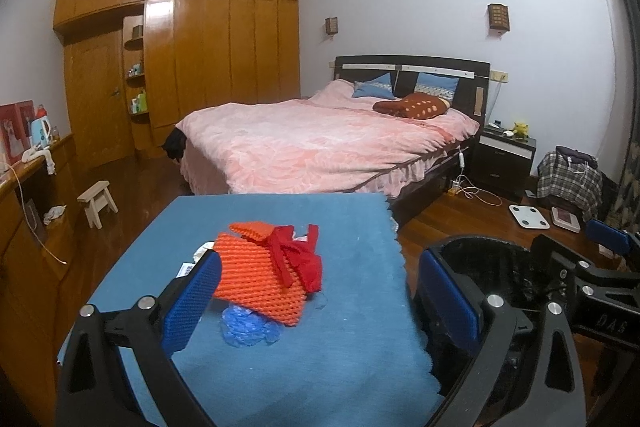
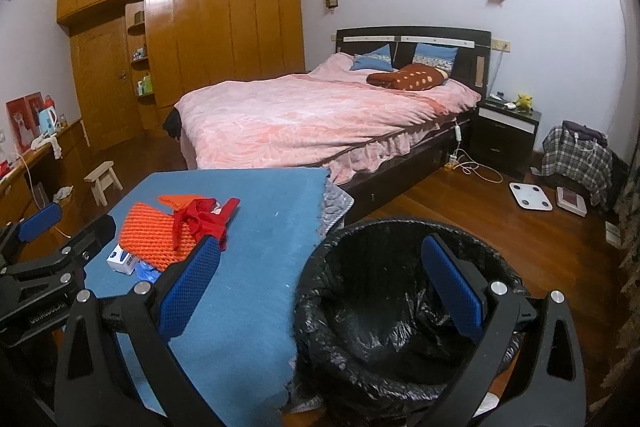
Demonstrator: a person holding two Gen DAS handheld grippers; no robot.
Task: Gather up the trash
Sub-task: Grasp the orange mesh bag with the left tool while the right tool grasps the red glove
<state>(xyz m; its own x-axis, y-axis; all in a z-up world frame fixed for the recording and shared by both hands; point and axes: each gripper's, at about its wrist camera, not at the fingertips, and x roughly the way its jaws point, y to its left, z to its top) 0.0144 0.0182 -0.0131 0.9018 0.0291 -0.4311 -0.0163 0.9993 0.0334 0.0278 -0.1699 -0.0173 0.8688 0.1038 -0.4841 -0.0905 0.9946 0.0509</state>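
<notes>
Orange foam net (image 1: 260, 275) ahead of left claw (image 1: 320, 295), gaping | right claw (image 2: 324, 287) gaping over bin (image 2: 384, 307)

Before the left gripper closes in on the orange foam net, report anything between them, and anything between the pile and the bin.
Nothing visible blocks either path. The open left gripper already flanks the orange foam net; only bare blue cloth separates the pile from the black-lined bin, standing beside the table.
</notes>
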